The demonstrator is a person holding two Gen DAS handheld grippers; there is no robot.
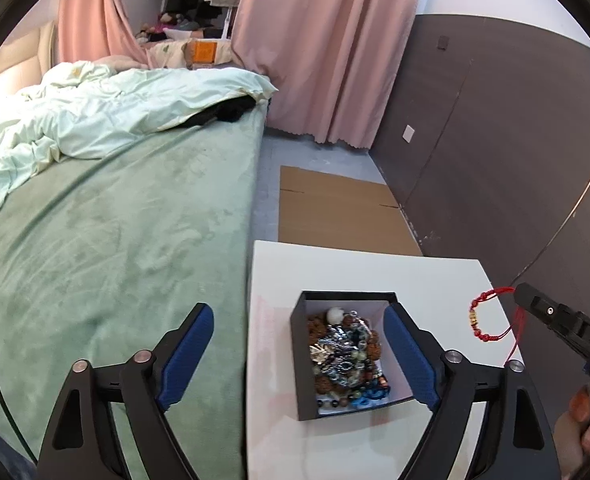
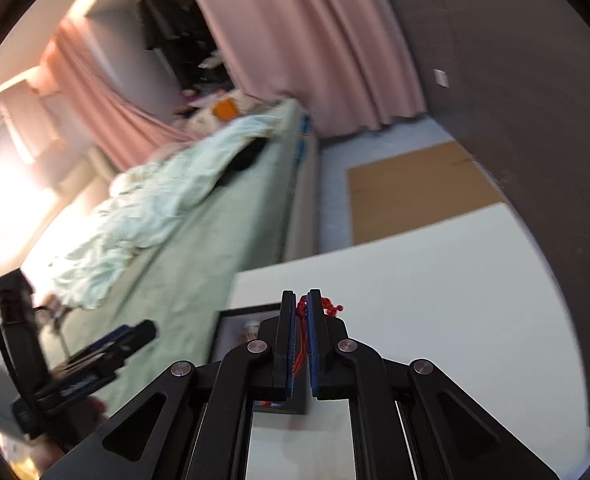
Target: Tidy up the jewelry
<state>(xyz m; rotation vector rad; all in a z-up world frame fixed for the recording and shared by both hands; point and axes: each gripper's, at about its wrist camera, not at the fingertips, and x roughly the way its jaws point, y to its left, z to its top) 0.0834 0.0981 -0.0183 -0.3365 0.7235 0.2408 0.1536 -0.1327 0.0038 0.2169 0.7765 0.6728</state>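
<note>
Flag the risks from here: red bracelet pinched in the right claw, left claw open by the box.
1. The right claw grips only the cord of the red string bracelet; its beaded loop dangles free over the white table and could slip or snag.
2. The left claw straddles one wall of the black box; closing or shifting might nudge it.
3. The jewelry pile looks tangled; pulling one piece may drag others.

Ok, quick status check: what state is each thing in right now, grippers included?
Box: open, no lid on it, full of tangled jewelry, standing on the white table.
Red bracelet: lifted clear of the box, dangling from the right gripper.
Right gripper: shut on the bracelet's cord.
Left gripper: open, empty, one finger either side of the box.
</note>
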